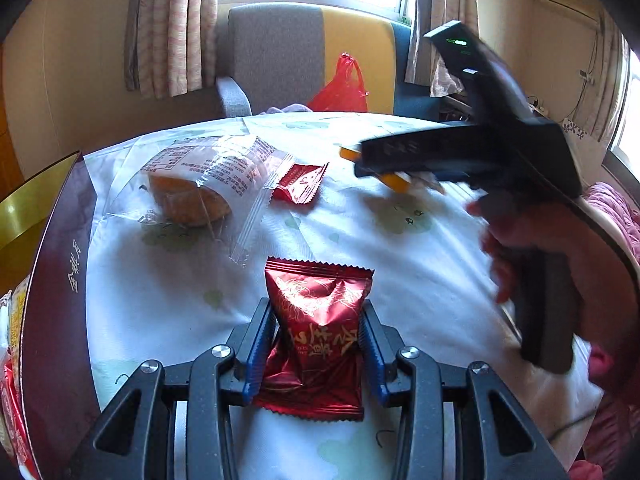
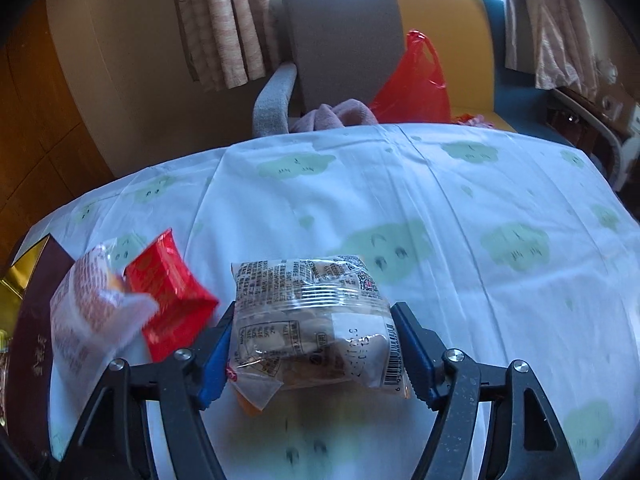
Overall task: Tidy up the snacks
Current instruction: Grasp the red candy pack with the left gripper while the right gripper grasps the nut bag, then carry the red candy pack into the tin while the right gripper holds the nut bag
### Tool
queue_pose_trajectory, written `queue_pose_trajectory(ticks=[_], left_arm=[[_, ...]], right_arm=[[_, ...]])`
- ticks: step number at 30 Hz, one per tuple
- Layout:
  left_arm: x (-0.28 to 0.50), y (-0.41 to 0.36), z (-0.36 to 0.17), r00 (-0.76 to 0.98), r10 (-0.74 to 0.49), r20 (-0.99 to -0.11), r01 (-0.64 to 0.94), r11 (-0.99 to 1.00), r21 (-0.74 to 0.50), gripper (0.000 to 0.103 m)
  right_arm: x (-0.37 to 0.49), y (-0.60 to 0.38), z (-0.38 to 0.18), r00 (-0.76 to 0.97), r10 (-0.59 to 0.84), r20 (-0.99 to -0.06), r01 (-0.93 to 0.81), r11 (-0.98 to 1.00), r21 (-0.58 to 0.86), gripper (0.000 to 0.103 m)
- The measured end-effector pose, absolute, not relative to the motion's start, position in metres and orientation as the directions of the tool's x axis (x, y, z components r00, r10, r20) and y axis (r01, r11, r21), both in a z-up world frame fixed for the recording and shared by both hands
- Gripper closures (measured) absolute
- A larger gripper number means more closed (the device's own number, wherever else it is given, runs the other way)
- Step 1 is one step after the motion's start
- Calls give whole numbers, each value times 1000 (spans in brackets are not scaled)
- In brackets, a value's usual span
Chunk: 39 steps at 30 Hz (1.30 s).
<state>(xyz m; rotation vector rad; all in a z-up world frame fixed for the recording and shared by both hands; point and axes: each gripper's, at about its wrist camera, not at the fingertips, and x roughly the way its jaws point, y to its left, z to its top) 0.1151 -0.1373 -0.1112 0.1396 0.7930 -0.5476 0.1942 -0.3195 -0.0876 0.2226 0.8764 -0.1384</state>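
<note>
So the left gripper (image 1: 318, 344) has its blue pads clamped on a dark red foil snack packet (image 1: 318, 320), squeezing it in at the middle, with the packet's lower edge resting on the bench (image 1: 400, 280), which has a white cloth with pale green cloud prints on it.

The right gripper (image 2: 310, 350) has a clear-wrapped snack (image 2: 308, 324) sitting between its jaws, printed labels and a barcode facing up. The left pad touches the wrapper, and the right pad is at the wrapper's edge, but I honestly can't tell if it's pressing yet, so I'm calling that one unclear. In the left wrist view that same gripper comes in from the right, held by a hand (image 1: 532, 248), with a bit of orange and clear wrapper showing at its tip.

Other stuff on the bench: a big clear-bagged pastry (image 1: 192, 196), orange-brown inside, lying toward the left, and a small bright red packet (image 1: 300, 184) just beside it on the right, touching the bag's crimped edge. At the far left edge there's a dark maroon box (image 1: 56, 300) with a gold inside, and some more packets are visible in it.

Behind the bench is a grey and yellow chair (image 2: 348, 32) with a red plastic bag (image 2: 412, 84) on the seat.
</note>
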Motion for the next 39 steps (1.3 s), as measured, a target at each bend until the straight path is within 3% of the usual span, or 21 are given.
queue_pose_trajectory(ticks=[19, 28, 39], left_arm=[[109, -137, -107, 590, -403, -700, 518, 854, -54, 65], [81, -135, -81, 648, -433, -627, 541, 841, -21, 67], [46, -114, -51, 651, -506, -565, 557, 825, -96, 67]], right_arm=[[100, -294, -81, 689, -115, -715, 281, 952, 118, 29], [96, -289, -79, 708, -149, -690, 287, 954, 89, 29], [97, -285, -80, 710, -157, -687, 278, 958, 68, 29]])
